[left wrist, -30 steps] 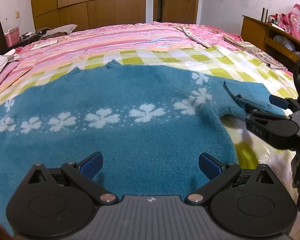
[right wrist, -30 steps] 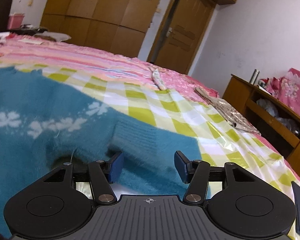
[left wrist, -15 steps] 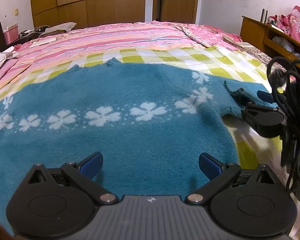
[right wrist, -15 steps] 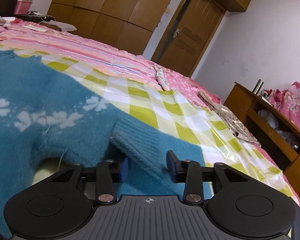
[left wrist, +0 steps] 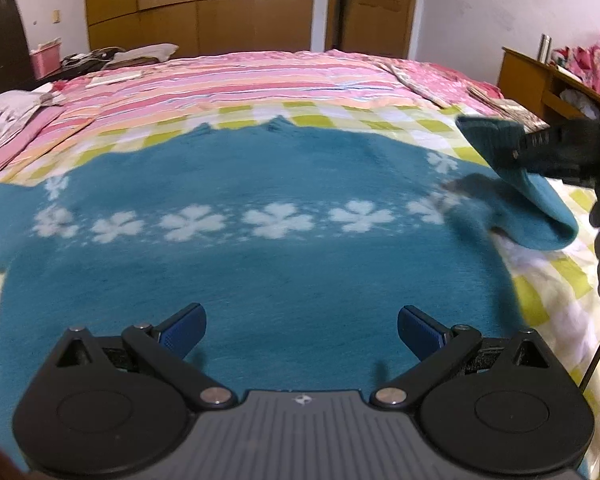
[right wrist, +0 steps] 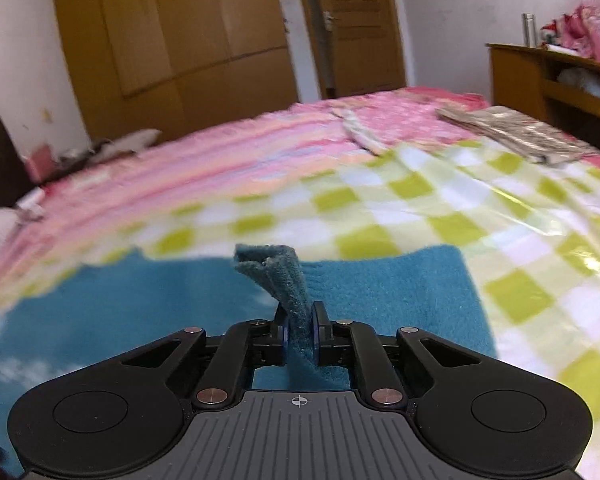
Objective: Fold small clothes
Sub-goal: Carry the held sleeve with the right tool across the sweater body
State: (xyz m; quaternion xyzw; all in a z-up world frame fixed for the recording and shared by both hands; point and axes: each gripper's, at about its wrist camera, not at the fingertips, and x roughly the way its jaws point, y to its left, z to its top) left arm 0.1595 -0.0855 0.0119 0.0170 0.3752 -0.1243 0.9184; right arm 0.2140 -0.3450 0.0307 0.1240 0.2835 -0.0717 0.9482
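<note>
A teal sweater [left wrist: 260, 264] with a row of white clover flowers lies flat on the bed, its lower body nearest the left wrist camera. My left gripper [left wrist: 300, 328] hovers over that lower part, open, with nothing between its blue pads. My right gripper [right wrist: 299, 326] is shut on the sweater's right sleeve cuff [right wrist: 278, 276], which stands up pinched between the pads. In the left wrist view the right gripper [left wrist: 516, 156] holds the sleeve [left wrist: 540, 208] lifted off the bed at the right edge.
The bed carries a green-and-white checked cloth [right wrist: 420, 208] over pink striped bedding [left wrist: 240, 80]. A wooden shelf unit [left wrist: 540, 80] stands at the right, folded patterned cloth [right wrist: 508, 132] lies near it. Wardrobe and door are at the back. A black cable [left wrist: 598, 352] hangs at the right.
The right gripper closed on the sleeve cuff, rolled and lifted it off the bed. The left gripper shifted slightly sideways over the sweater and stayed open.
</note>
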